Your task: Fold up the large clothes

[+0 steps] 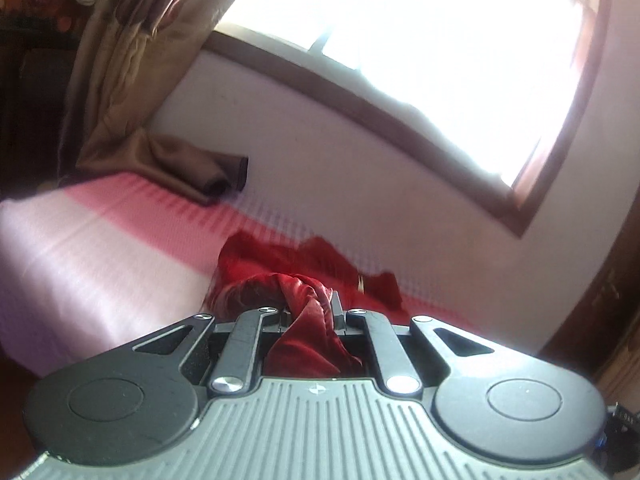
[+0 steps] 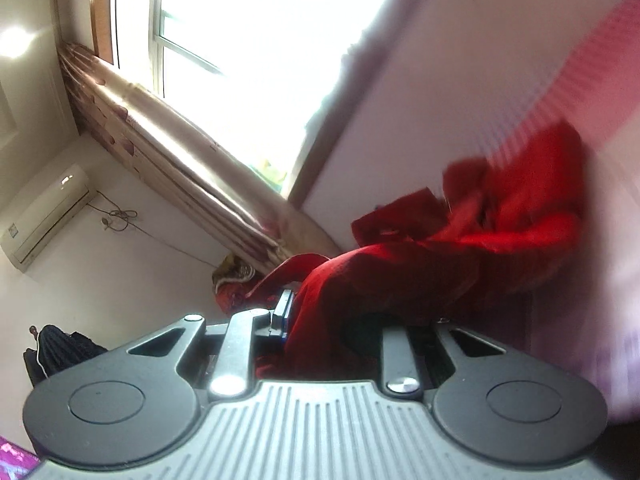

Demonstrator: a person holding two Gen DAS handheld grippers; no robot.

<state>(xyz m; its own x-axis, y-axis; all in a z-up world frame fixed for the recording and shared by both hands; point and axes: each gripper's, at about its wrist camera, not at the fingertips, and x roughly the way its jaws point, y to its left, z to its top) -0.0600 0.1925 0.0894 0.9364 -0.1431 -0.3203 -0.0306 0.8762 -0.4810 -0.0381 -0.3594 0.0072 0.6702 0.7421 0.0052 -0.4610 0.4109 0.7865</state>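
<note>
Across the pink-and-white bed sheet (image 1: 80, 240), the red garment (image 1: 304, 264) lies crumpled near the wall (image 1: 320, 152), below the bright window (image 1: 400, 40). One bunch of its shiny fabric runs back into the left gripper (image 1: 310, 312), whose jaws are narrowed and pinch that bunch between the 2 fingers. To the left of the garment the sheet is bare as far as the bed's near edge, and a brown curtain (image 1: 132, 80) hangs down with its hem resting on the sheet by the wall.

From the right wrist view, which is tilted, the right gripper (image 2: 316, 316) has the same red cloth draped thickly over it; only 1 finger, with a blue-edged pad, shows at the left, so I cannot tell how its jaws stand. An air conditioner (image 2: 44, 216) sits on the far wall.
</note>
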